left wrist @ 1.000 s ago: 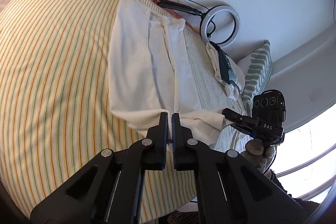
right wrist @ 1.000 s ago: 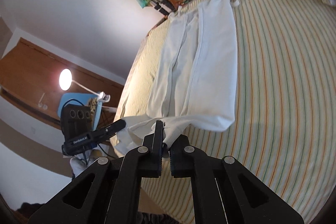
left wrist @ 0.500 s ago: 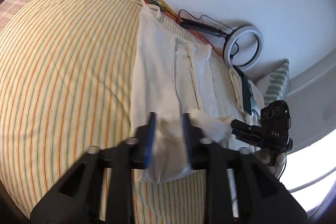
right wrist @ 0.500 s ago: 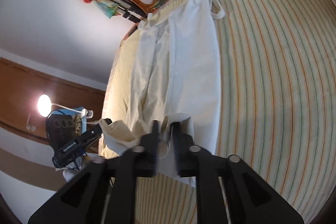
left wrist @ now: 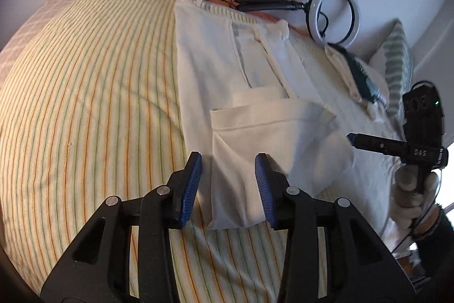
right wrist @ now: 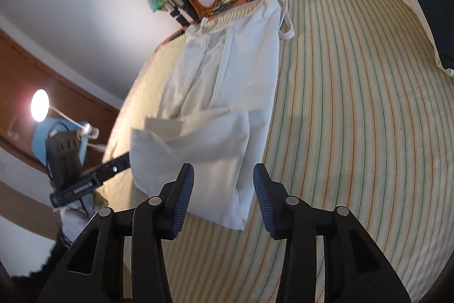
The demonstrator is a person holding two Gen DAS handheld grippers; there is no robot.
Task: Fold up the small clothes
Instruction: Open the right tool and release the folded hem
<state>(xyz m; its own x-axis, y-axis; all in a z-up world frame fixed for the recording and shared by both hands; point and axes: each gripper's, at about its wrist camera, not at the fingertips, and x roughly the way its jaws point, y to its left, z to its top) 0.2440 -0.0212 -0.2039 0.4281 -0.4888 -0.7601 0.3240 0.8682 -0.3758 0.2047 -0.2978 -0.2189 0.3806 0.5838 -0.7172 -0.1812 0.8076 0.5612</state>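
Cream-white trousers (left wrist: 215,67) lie lengthwise on the striped bed, with the leg end folded back over the middle (left wrist: 264,132). They also show in the right wrist view (right wrist: 227,93), with the folded end (right wrist: 198,155) nearest me. My left gripper (left wrist: 228,178) is open and empty, its blue pads either side of the folded edge. My right gripper (right wrist: 224,189) is open and empty over the other corner of the fold. The right gripper's body (left wrist: 420,129) shows in the left wrist view, and the left gripper's body (right wrist: 73,169) in the right wrist view.
The bed has a yellow, green and orange striped cover (left wrist: 85,104). A ring light (left wrist: 337,13) leans on the wall at the head. Another folded garment (left wrist: 360,84) and a patterned pillow (left wrist: 397,58) lie to the right. A lamp (right wrist: 39,104) glows at left.
Both grippers were shut on the leg ends one second ago. They carried the ends up over the trousers, then opened and let go. The fold now lies on the garment.
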